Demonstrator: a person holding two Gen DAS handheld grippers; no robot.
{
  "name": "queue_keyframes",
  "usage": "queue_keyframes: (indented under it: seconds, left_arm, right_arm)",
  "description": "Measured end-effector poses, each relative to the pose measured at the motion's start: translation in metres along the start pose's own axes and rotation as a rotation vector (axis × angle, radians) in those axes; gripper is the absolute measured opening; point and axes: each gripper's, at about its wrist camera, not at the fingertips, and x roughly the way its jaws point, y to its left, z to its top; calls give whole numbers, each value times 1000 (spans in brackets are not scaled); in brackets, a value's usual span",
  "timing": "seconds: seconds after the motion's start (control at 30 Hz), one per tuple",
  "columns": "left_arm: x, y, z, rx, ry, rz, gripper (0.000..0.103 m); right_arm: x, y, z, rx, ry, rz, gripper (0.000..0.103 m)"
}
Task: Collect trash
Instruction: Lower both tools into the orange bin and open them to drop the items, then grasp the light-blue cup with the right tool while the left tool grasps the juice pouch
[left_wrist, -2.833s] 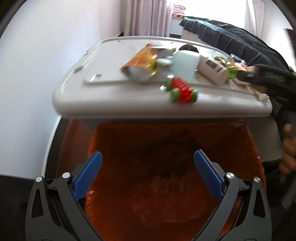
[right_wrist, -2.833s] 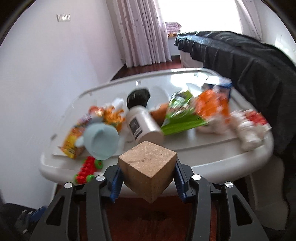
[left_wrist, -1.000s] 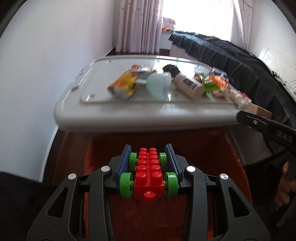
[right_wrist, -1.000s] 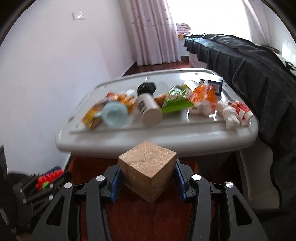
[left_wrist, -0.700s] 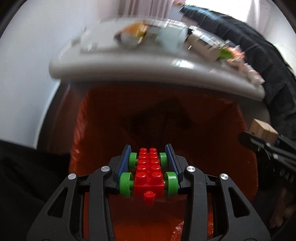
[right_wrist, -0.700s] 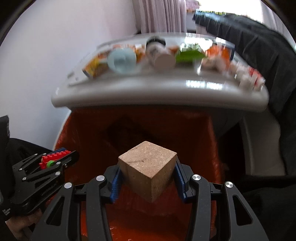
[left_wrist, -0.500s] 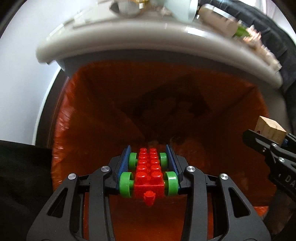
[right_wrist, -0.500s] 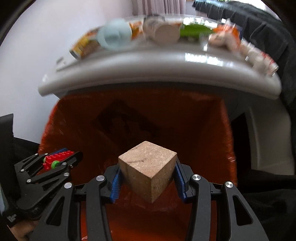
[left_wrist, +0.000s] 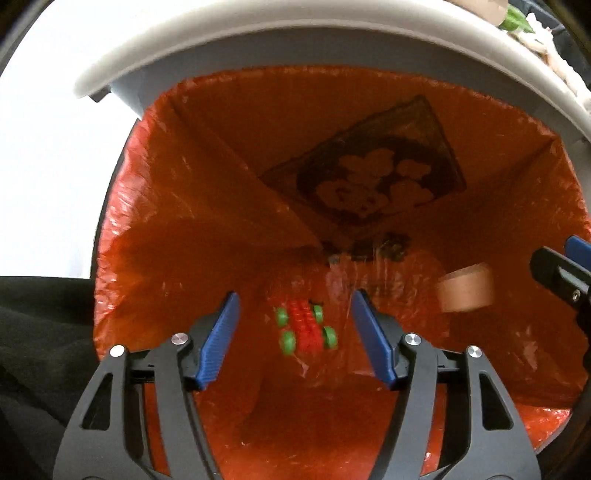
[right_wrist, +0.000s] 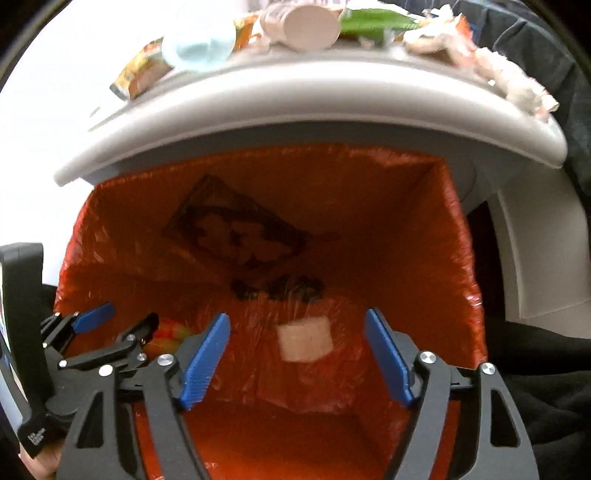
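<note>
Both grippers hang over a bin lined with an orange bag (left_wrist: 192, 221) (right_wrist: 388, 229). My left gripper (left_wrist: 295, 336) is open and empty; a red and green toy brick car (left_wrist: 304, 326) is blurred in the air inside the bag beyond it. My right gripper (right_wrist: 297, 354) is open and empty; a tan wooden cube (right_wrist: 304, 339) is blurred inside the bag between its fingers. The cube also shows in the left wrist view (left_wrist: 465, 288), with the right gripper's fingertips (left_wrist: 561, 269) at the right edge. The left gripper shows in the right wrist view (right_wrist: 110, 328).
A grey tray-like lid (right_wrist: 332, 110) overhangs the bin's far side. On it lie a snack wrapper (right_wrist: 140, 77), a pale blue cup (right_wrist: 199, 44), a tan bottle (right_wrist: 306, 22), a green packet (right_wrist: 373, 20) and crumpled paper (right_wrist: 517, 85). Dark cloth lies at the right (right_wrist: 546, 387).
Both grippers tipped down over the bin and opened. The toy brick car left the left gripper and the wooden cube left the right gripper; both are dropping into the bag.
</note>
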Motion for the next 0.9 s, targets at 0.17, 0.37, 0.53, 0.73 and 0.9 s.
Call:
queue_keyframes:
  seconds: [0.17,0.37,0.53,0.73,0.9]
  left_arm:
    - [-14,8,2,-22,-46,-18,68]
    - [-33,13,7,-60,-109,-50,68]
    - [-79,14,11,-48,-286,-39,81]
    - [-119,13,14,-3,-472,4,89]
    - [-118,13,11,1,-495,19,89]
  right_arm:
    - [-7,-7,-3,29,-24,2,79]
    - [-25,-21,1,72,-78,16,79]
    - [-60,-21,23,48,-191,68,79]
    - [-86,6,81,-40,-296,223,79]
    - [-70,38,133,-42,-316,295,72]
